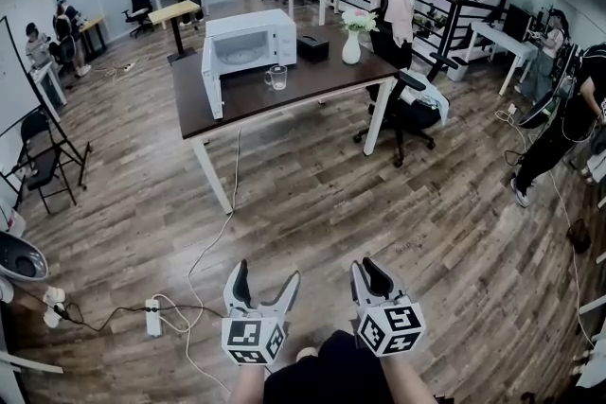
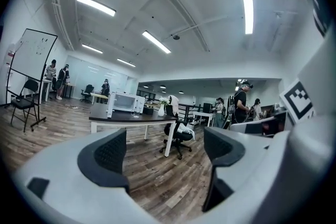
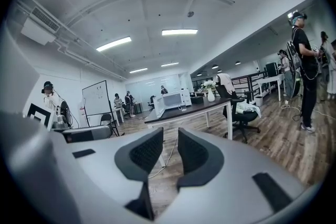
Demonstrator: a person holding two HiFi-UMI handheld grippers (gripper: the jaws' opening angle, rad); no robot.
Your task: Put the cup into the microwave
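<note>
Across the wood floor (image 1: 312,203), the cup (image 1: 276,78) stands on the bench (image 1: 322,82) before the open microwave (image 1: 251,43), well apart from the left hand-held gripper (image 1: 267,273), jaws wide, and right hand-held gripper (image 1: 368,266), jaws together.

Well ahead of both pairs of jaws, across the brown wood-plank floor (image 1: 379,203), stands a rectangular table with a dark brown top and white legs (image 1: 327,79). Farthest to the jaws' left on it sits a white microwave oven (image 1: 251,43) with its door swung open. A clear glass cup (image 1: 276,78) stands on its nearer side. Rightward come a small black box (image 1: 312,47) and a white vase of pale flowers (image 1: 351,47). A white power strip (image 1: 153,317) lies on the floor just left of the jaws of the left gripper (image 1: 268,272).
</note>
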